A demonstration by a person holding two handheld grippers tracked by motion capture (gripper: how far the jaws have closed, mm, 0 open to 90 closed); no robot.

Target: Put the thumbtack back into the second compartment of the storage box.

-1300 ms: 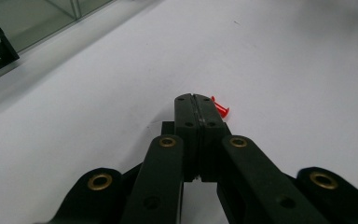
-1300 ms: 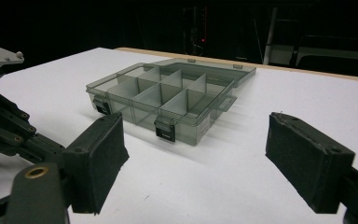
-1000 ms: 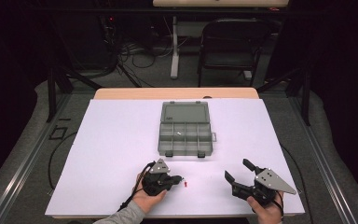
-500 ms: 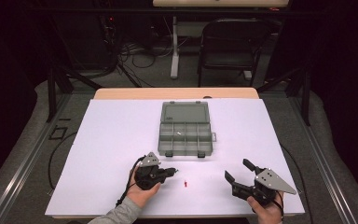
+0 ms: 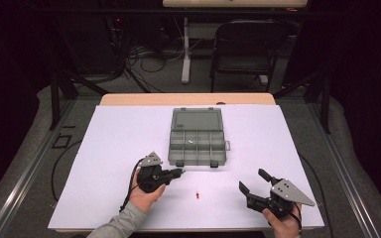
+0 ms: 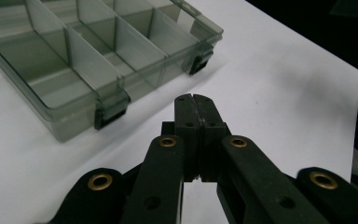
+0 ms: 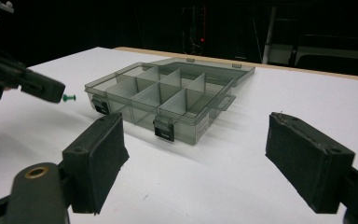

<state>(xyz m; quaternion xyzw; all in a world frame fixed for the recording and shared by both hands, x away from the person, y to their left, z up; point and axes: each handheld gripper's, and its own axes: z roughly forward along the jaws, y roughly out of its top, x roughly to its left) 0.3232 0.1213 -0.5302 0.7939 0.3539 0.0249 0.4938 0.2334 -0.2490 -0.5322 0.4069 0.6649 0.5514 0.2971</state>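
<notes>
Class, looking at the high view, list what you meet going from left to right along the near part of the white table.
Left gripper, fingers shut → tiny red pin lying on the white table → right gripper, fingers open.

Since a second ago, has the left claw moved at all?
Yes. The left claw has slid left and slightly toward the compartment box, away from the small red pin on the table.

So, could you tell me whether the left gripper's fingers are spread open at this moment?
No, in the left gripper view the left gripper has its two black fingers pressed flat together with nothing between them.
</notes>
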